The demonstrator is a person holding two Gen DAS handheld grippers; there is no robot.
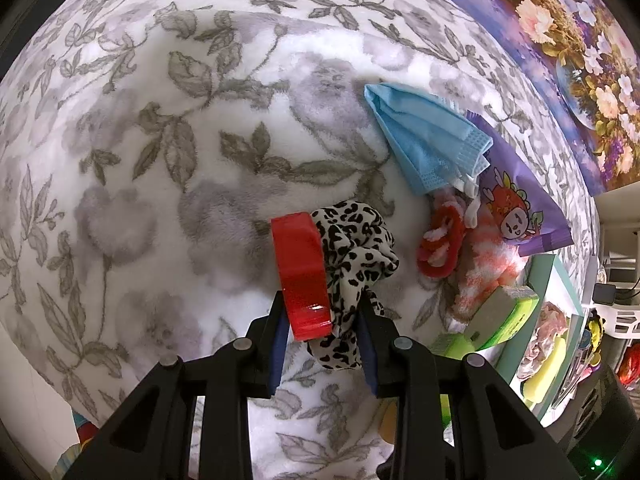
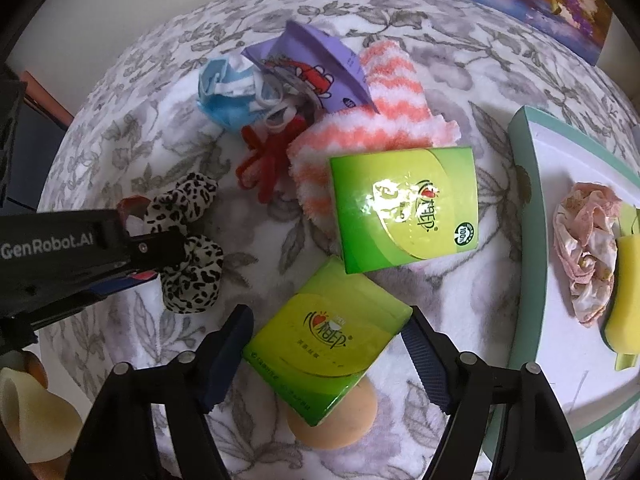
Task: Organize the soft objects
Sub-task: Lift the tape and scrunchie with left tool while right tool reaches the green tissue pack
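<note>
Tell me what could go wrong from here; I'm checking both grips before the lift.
1. The left gripper pinches a red tape roll together with the leopard-print fabric scrunchie; the roll may ride along or drop.
2. The right gripper straddles the lower green tissue pack corner to corner; it may twist out.
3. That pack overlaps a round peach sponge, which might shift.

Black gripper (image 2: 324, 354), blue pads (image 2: 424, 354)

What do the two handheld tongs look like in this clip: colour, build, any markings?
Both tongs, left and right, are matte black plastic with triangular cutouts and round silver pivot pins. Each finger carries a dark blue ribbed pad. Seen from the right wrist view, the left tongs' side reads "GenRobot.AI" in white. No sleeves or cables show.
</note>
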